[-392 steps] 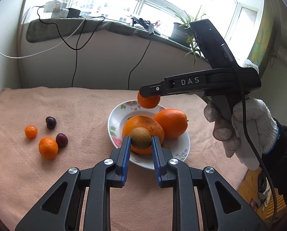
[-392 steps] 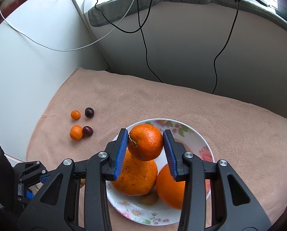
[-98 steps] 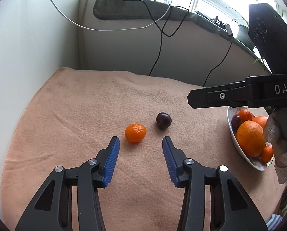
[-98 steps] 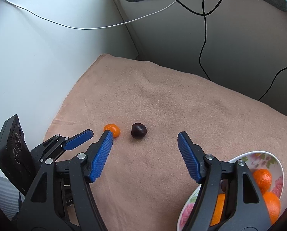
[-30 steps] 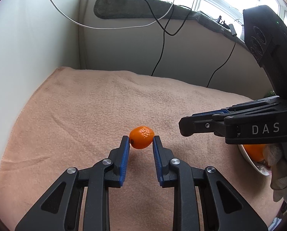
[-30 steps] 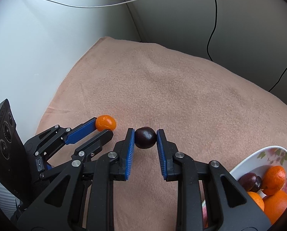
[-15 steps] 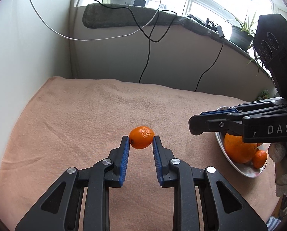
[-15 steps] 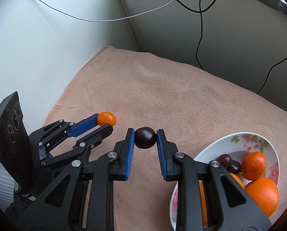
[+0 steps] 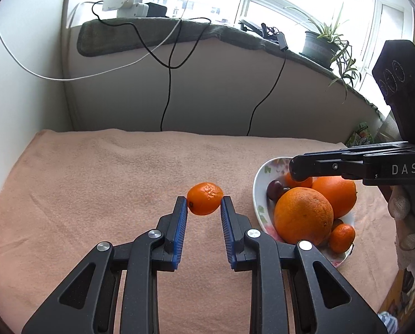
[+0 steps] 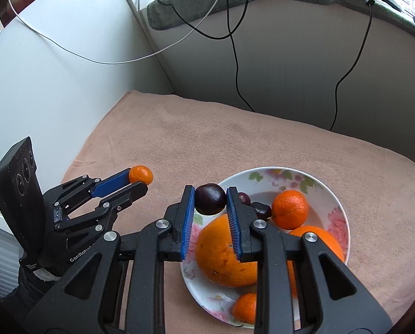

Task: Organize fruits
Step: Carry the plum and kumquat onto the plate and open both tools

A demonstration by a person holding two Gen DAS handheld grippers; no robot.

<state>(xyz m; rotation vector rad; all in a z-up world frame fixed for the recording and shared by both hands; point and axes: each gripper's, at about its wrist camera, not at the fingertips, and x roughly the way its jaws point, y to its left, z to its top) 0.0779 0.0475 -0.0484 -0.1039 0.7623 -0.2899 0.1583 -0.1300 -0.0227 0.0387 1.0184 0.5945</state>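
My left gripper is shut on a small tangerine and holds it above the peach cloth, left of the floral plate; it also shows in the right wrist view. My right gripper is shut on a dark plum and holds it over the plate's left rim. The plate holds two big oranges, tangerines and dark plums. In the left wrist view the right gripper hangs over the plate.
Peach cloth covers the table. A white wall stands at the left, a low wall with hanging black cables at the back. A potted plant sits on the sill.
Both grippers have carried their fruit to the right toward the plate. The right gripper with the plum now hangs over the plate's rim.
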